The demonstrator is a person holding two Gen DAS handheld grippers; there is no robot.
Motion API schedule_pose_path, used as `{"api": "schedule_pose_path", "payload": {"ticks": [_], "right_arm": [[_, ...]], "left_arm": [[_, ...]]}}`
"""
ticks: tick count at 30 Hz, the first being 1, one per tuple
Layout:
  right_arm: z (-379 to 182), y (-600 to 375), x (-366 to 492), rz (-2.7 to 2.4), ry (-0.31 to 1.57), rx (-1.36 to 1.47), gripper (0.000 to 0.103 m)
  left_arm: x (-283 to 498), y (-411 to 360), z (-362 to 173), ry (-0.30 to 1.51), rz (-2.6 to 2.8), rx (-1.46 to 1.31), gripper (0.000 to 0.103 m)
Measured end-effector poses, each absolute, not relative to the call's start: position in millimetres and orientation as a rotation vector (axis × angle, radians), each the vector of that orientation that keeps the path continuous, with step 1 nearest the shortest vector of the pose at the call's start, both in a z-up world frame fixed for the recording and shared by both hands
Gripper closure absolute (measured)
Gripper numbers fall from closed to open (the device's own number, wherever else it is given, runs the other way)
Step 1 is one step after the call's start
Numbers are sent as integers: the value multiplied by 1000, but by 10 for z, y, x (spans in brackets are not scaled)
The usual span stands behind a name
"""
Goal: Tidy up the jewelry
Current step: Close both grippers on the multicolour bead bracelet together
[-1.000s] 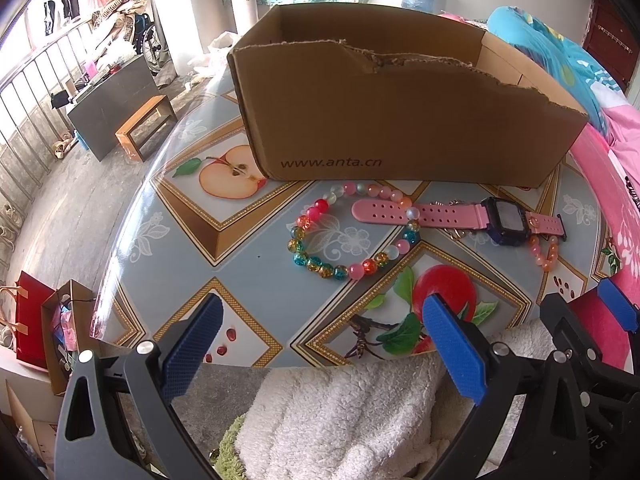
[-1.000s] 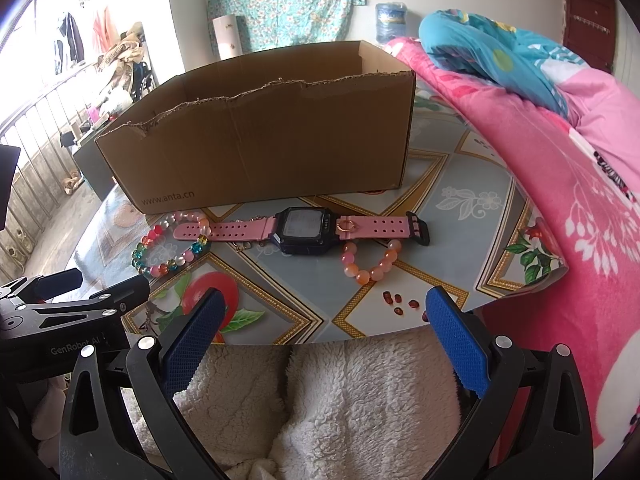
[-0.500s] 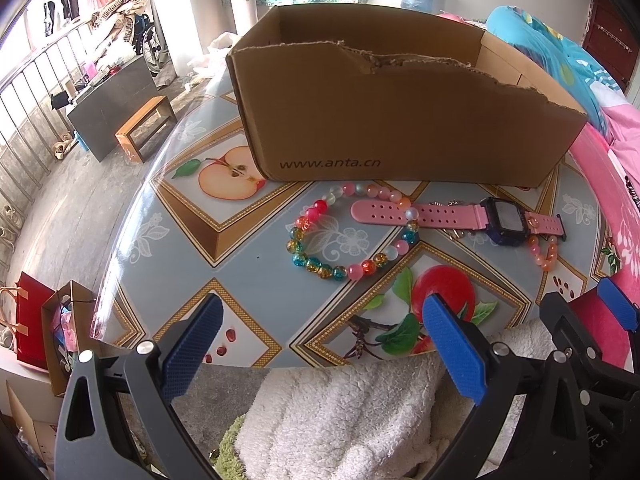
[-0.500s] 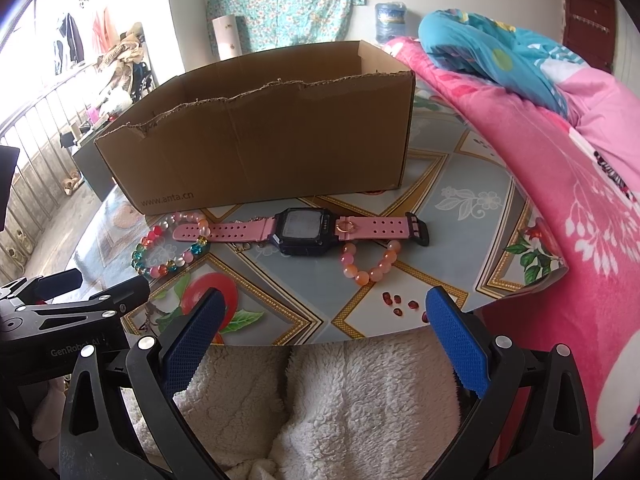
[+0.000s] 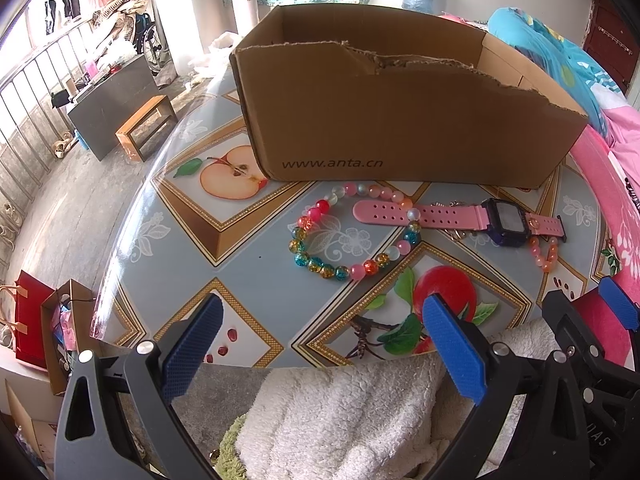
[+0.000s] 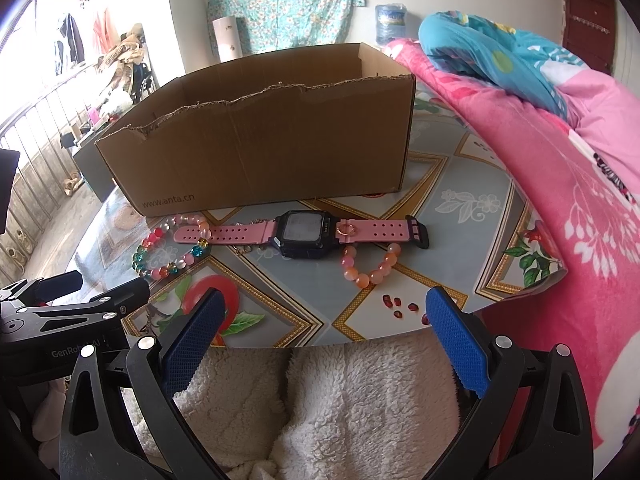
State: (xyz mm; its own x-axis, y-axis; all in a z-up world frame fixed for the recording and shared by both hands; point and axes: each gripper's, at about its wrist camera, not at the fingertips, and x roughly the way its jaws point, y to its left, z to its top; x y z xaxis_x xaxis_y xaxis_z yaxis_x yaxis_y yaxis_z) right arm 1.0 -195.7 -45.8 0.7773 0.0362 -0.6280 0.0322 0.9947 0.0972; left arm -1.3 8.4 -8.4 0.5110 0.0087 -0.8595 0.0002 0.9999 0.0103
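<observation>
A pink-strapped watch point(image 6: 304, 232) point(image 5: 476, 216) lies flat in front of an open cardboard box point(image 6: 260, 152) point(image 5: 400, 120). A multicoloured bead bracelet point(image 5: 348, 236) point(image 6: 172, 248) lies at its left end, with the strap tip over the beads. A small orange bead bracelet point(image 6: 370, 266) point(image 5: 544, 252) lies under the right strap. A thin chain point(image 5: 456, 234) peeks from beneath the watch. My left gripper point(image 5: 320, 336) hovers open at the table's near edge, below the multicoloured bracelet. Likewise open, my right gripper point(image 6: 320, 332) hangs below the watch and orange bracelet. Neither holds anything.
The table point(image 5: 248, 280) has a fruit-patterned cover and a rounded near edge. White fleecy cloth point(image 6: 340, 408) lies below both grippers. A pink blanket point(image 6: 560, 200) presses against the table's right side. The floor with a stool point(image 5: 146, 126) and bags point(image 5: 36, 332) drops off left.
</observation>
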Motion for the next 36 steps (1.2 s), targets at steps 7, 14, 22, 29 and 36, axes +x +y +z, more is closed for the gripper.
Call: {"api": "schedule_pose_path", "payload": {"ticks": [7, 14, 22, 29, 36], "right_arm": [[-391, -1927, 0, 16, 637, 119, 7], [-182, -1789, 49, 120, 535, 128, 13], [-194, -1498, 406, 287, 595, 145, 46], [-348, -1314, 685, 323, 713, 124, 74], [-463, -1152, 828, 324, 784, 38, 83]], "left_arm": [[-33, 277, -117, 982, -61, -42, 5], [-21, 537, -31, 786, -184, -44, 5], [208, 564, -48, 744, -299, 40, 30], [448, 472, -204, 819, -369, 131, 58], [599, 353, -369, 903, -418, 188, 81]]}}
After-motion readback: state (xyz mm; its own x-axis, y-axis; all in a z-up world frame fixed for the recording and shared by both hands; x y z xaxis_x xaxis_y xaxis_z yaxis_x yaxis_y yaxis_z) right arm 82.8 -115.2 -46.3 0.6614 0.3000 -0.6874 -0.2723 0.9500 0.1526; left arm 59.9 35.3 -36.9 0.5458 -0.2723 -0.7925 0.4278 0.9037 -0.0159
